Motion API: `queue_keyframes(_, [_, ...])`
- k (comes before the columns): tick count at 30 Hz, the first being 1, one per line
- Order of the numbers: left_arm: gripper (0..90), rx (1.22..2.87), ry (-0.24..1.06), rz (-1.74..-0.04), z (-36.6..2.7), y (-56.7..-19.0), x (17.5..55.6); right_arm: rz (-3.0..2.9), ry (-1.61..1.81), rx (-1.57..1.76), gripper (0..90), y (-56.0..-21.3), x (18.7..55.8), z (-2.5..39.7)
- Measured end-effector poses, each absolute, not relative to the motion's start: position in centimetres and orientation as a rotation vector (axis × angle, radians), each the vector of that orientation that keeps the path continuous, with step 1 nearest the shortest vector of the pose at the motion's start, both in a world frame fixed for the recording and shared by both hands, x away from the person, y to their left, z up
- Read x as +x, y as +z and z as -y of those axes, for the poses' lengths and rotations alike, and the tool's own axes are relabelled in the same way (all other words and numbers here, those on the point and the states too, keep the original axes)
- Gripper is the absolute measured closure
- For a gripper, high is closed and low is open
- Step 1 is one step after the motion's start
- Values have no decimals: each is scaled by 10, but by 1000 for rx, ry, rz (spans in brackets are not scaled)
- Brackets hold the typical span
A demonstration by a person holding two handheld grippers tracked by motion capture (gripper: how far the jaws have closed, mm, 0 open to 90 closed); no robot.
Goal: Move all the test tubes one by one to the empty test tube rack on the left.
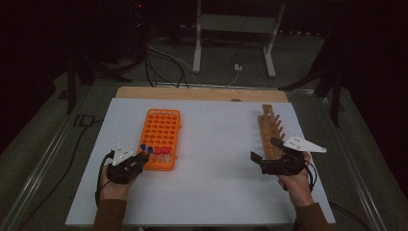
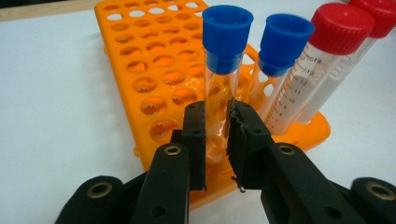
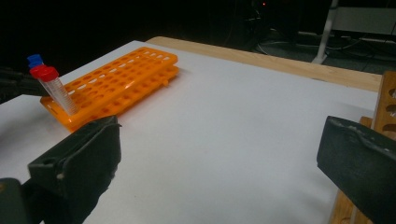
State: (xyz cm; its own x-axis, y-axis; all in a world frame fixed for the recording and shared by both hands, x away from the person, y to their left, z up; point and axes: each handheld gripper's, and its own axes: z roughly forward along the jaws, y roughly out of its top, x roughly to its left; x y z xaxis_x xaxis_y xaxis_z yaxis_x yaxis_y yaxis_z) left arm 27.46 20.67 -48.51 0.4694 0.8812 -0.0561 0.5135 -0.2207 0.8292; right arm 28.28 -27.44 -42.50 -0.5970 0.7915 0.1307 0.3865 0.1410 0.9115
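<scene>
- orange rack (image 1: pixel 161 137) lying left of centre on the white table (image 1: pixel 216 183), with four capped tubes standing along its near edge: two blue, two red.
- left gripper (image 2: pixel 217 126) closed around the clear body of the nearest blue-capped tube (image 2: pixel 224 65), jaws pinching it just below the cap, tube upright and seemingly seated in its hole.
- second blue-capped tube (image 2: pixel 282 51) just beside it, then the red-capped tubes (image 2: pixel 327 51) to the right.
- right gripper (image 1: pixel 269 156) held wide open and empty, near the close end of the wooden rack (image 1: pixel 270 130) on the right.
- judged early: all four tubes in the orange rack, wooden rack apparently unfilled, lifting and carrying across left to do.
</scene>
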Motion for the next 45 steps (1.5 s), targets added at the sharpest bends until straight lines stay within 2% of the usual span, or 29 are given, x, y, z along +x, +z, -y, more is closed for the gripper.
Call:
queue_keyframes(10, [765,1910,529,-1176,-206,-490,275,-2050,1445,1125,3,-426,283,273])
queue_keyframes(14, [658,1897,528,-1175,-206,-489,273,-2046,1448,1130,3,-425,283,275])
queue_keyframes(17, [606,1879,476,-1151,-208,-487,271,-2042,1449,1130,3,-425,283,276])
queue_keyframes(23, [492,1820,479,-1120,-213,-479,264,-2040,1450,1129,3,-425,283,276])
queue_keyframes(32, [190,1739,516,-1089,-210,-468,259,-2017,1438,1125,3,-417,286,280])
queue_keyframes(35, [142,1728,520,-1083,-208,-466,259,-1995,1431,1124,3,-412,289,284])
queue_keyframes(39, [15,1716,534,-1097,-207,-465,259,-1964,1405,1146,3,-408,298,290])
queue_keyframes(45, [4,1703,545,-1094,-206,-464,257,-1908,1367,1188,4,-402,318,301])
